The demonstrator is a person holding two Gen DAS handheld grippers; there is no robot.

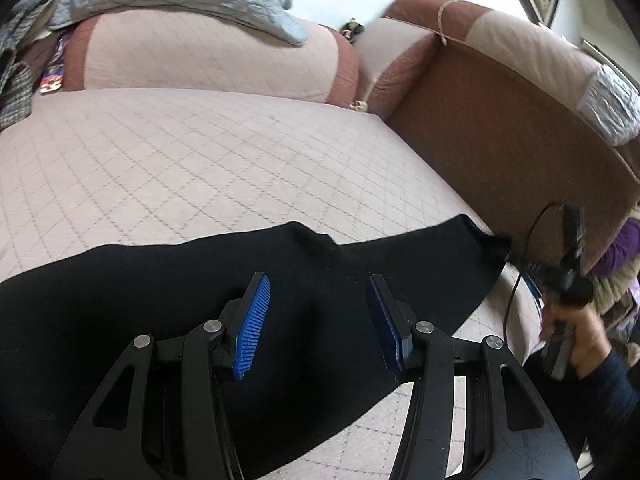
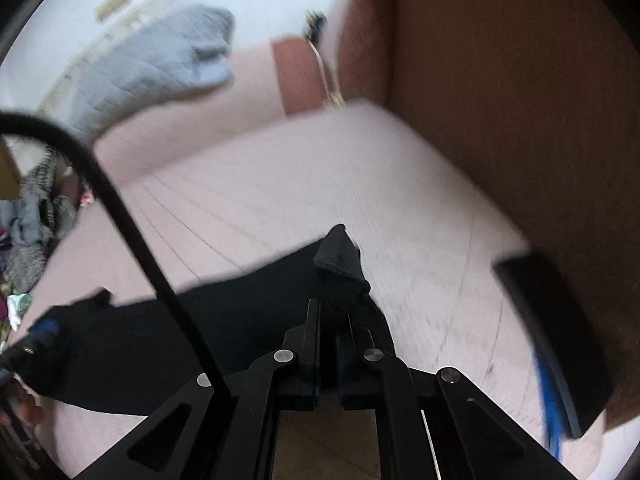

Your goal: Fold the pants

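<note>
Pants: black fabric pants (image 1: 168, 292) lay spread across the near edge of the pink quilted sofa seat (image 1: 200, 160).
Left gripper (image 1: 319, 312): hovered over the cloth – blue pads apart, gripping nothing.
Right gripper (image 2: 333, 320): jaws closed on a bunched corner of the pants at their right end.

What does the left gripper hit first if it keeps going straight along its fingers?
Most likely the black pants. The left gripper is open, angled down over the cloth spread on the quilted sofa seat, with nothing between its pads. Depth is unclear, so the pads may already be close to the fabric.
</note>
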